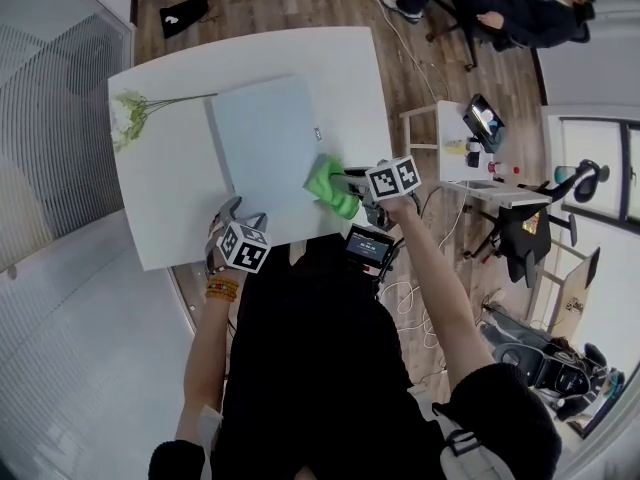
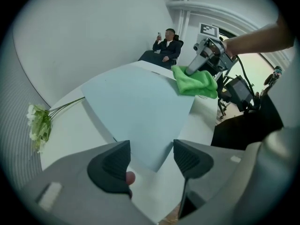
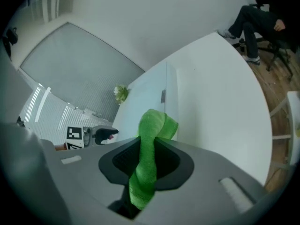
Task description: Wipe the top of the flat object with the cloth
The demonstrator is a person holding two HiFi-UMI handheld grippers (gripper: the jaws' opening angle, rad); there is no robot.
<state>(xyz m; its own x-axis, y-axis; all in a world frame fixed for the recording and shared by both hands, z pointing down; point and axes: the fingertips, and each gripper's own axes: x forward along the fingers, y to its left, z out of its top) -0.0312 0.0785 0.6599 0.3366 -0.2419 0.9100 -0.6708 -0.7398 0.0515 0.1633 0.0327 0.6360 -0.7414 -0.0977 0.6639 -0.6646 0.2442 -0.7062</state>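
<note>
A flat pale blue-grey object (image 1: pixel 265 153) lies on the white table (image 1: pixel 160 208); it also shows in the left gripper view (image 2: pixel 136 111) and the right gripper view (image 3: pixel 145 95). My right gripper (image 1: pixel 345 186) is shut on a green cloth (image 1: pixel 332 186) at the object's near right corner; the cloth (image 3: pixel 147 158) is pinched between the pads and hangs over the corner (image 2: pixel 194 82). My left gripper (image 1: pixel 232 220) stands open over the table's near edge, just short of the object's near corner, its jaws empty (image 2: pixel 151 161).
A bunch of white flowers (image 1: pixel 128 118) lies at the table's left, beside the object. A small side table with clutter (image 1: pixel 480 153) stands to the right. A seated person (image 1: pixel 500 8) is beyond the far right corner. A black bag (image 1: pixel 183 13) lies on the wooden floor.
</note>
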